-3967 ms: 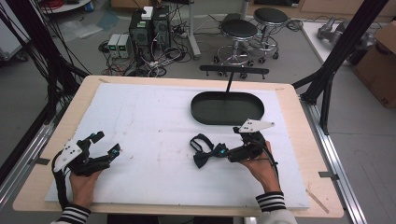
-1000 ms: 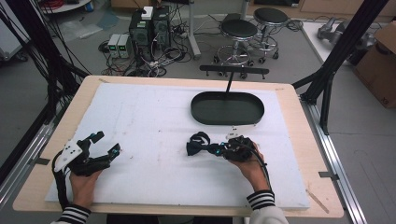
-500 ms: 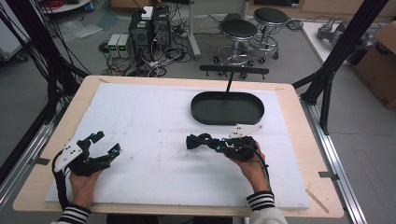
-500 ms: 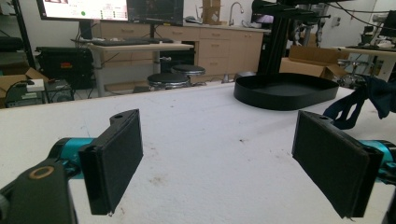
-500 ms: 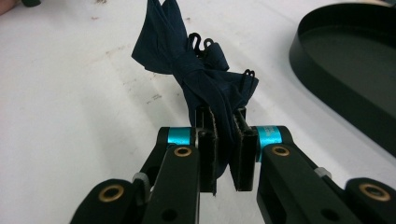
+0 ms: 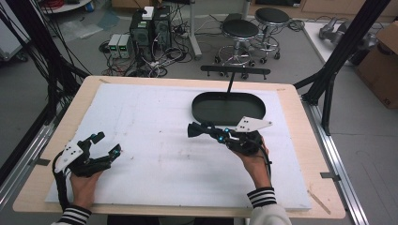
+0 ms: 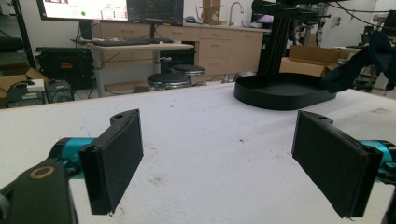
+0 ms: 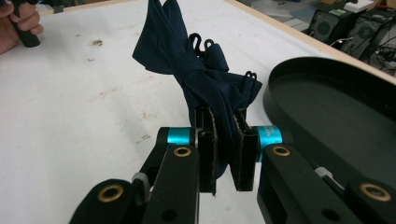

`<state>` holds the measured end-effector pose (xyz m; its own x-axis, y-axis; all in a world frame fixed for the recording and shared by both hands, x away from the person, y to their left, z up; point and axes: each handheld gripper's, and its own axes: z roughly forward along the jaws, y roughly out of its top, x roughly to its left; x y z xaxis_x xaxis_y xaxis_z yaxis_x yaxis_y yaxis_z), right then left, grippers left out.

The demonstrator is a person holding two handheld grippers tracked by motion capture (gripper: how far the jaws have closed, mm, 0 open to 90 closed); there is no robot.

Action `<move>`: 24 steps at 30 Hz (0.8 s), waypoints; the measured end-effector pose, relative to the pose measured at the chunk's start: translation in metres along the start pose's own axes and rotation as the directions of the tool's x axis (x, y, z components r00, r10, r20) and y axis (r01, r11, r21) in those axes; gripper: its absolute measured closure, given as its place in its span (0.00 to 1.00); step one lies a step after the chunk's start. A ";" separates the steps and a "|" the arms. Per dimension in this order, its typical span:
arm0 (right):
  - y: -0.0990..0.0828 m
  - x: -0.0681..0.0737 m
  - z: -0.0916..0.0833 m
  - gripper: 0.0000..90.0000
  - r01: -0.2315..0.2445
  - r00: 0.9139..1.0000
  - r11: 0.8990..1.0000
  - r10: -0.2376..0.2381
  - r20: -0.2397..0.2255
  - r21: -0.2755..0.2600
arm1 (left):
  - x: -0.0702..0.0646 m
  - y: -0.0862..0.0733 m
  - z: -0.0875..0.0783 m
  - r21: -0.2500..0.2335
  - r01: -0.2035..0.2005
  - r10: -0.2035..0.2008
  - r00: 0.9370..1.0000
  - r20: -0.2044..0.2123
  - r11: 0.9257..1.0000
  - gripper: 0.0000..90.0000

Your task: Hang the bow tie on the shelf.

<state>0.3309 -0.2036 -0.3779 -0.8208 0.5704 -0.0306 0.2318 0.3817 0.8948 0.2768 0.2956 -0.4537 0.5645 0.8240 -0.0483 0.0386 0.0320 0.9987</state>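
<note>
While clamped between right gripper (image 8: 223, 150) pads, dark blue cloth (image 8: 194, 74) sticks out ahead of jaws, long axis along gripper's line, free end away from hand. Black tray (image 6: 228, 107) just beside gripper. Versus a second ago: cloth lifted off white board (image 6: 155, 159). Left gripper (image 6: 99, 146) wide open, empty, unmoved.

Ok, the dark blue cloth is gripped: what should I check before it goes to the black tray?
1. Right tongs shut on the dark blue folded cloth: ok.
2. Cloth lifted off the white table cover: cannot tell.
3. Black oval tray unoccupied: ok.
4. Tray beside the right tongs, nothing between them: ok.
5. Left tongs open, holding nothing, well apart from the cloth: ok.
</note>
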 end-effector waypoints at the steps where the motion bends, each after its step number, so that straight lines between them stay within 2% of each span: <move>1: 0.000 0.000 0.000 0.92 0.000 1.000 1.000 0.000 0.000 0.000 | 0.000 0.000 0.000 -0.001 0.001 -0.001 1.000 0.000 1.000 0.19; 3: 0.005 -0.001 -0.001 0.92 0.008 1.000 1.000 -0.008 0.021 -0.013 | 0.000 0.000 0.000 0.000 0.001 -0.001 1.000 0.000 1.000 0.19; 7: 0.009 -0.003 -0.003 0.91 -0.001 1.000 1.000 0.002 0.023 -0.026 | 0.000 0.000 0.000 -0.001 0.001 -0.001 1.000 0.000 1.000 0.19; 16: 0.028 -0.013 -0.007 0.91 0.004 0.998 0.999 0.000 0.064 -0.051 | 0.000 0.000 0.000 0.000 0.000 0.000 1.000 0.000 1.000 0.19; 24: 0.045 -0.023 -0.011 0.92 0.018 0.993 0.996 -0.008 0.121 -0.085 | 0.000 0.000 0.000 0.001 -0.003 0.003 1.000 0.002 1.000 0.19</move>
<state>0.3546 -0.2073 -0.3325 -0.7536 0.6509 -0.0915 0.1715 0.3291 0.9286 0.2767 0.2956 -0.4536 0.5663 0.8230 -0.0452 0.0374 0.0292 0.9989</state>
